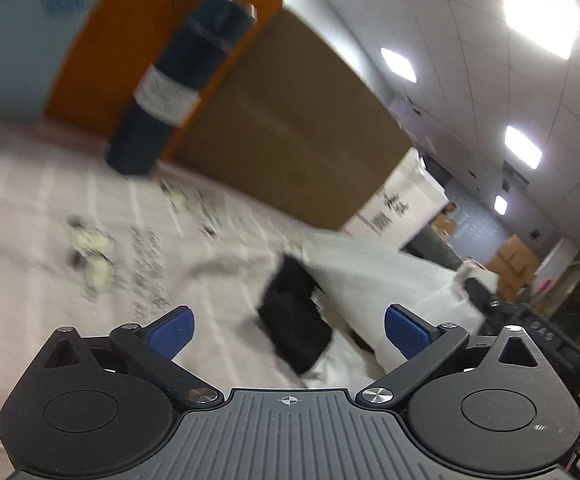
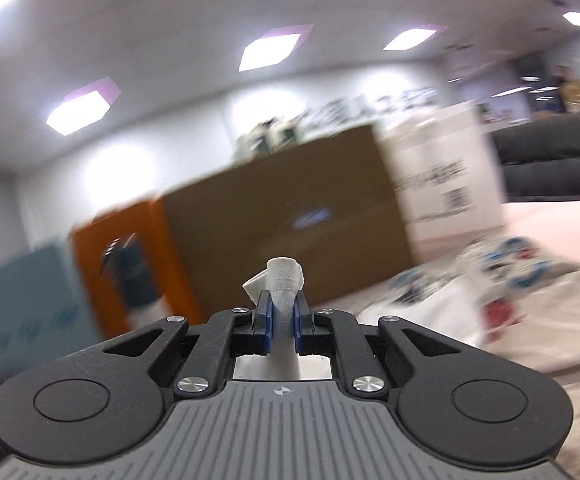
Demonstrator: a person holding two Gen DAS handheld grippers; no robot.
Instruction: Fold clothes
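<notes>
- Left wrist view: the left tongs fill the bottom of the frame with their blue pads spread wide apart and nothing between them.
- Beyond them, the surface carries a pale printed cloth, blurred, across the left and centre of the frame.
- A white garment lies bunched at centre right, with a black item just beside it on the left; what that item is cannot be told.
- A dark cylindrical bottle with a white label stands at the upper left, in front of an orange panel and a brown cardboard box.
- At the right edge, the other tool's black body meets the garment's far end.
- Right wrist view: the right tongs sit in the lower centre, nearly closed, their blue pads pressing a narrow fold of the white garment.
- The pinched cloth pokes up above the fingertips and runs down between them towards the tool body.
- Behind, the brown box fills the middle, with a white carton to its right and the orange panel and bottle to its left.
- More white printed fabric lies blurred on the surface at the right.
</notes>
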